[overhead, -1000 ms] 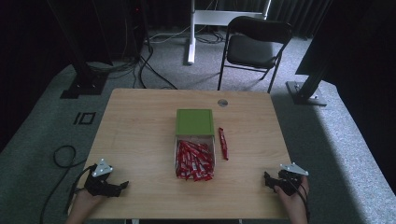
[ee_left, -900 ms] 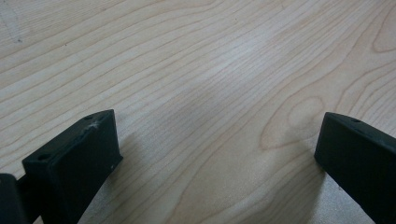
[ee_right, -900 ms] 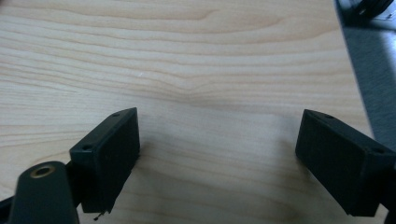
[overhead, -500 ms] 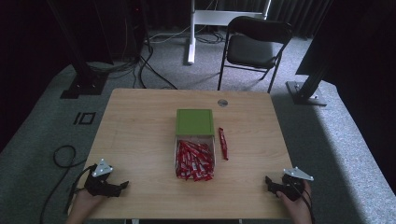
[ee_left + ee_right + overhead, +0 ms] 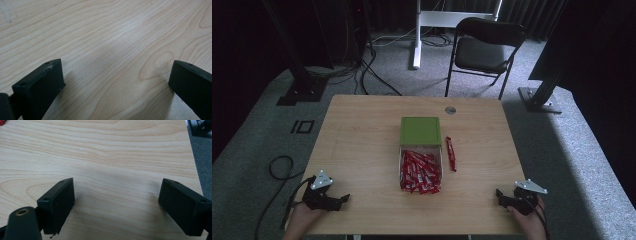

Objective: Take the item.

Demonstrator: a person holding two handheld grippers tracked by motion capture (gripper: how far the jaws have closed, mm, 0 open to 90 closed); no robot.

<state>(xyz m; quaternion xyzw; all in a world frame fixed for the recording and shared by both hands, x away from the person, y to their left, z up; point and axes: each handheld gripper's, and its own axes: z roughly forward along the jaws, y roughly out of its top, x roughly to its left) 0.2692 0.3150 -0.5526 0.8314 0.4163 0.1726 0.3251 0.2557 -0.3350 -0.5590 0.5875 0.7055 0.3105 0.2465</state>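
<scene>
the red packets (image 5: 420,172) blur into one heap — no count possible — their print too small to read.

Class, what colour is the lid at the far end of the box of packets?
Green; the lid shows best in the high view.

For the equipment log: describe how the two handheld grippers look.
Both the left gripper and right gripper are black, each topped by a grey three-cornered plate and trailing a black cable. Their jaws are blocky black slabs with small screw holes.

No legible text, label, brand or number observed. Printing on the red packets (image 5: 420,171) is too small to read.
</scene>
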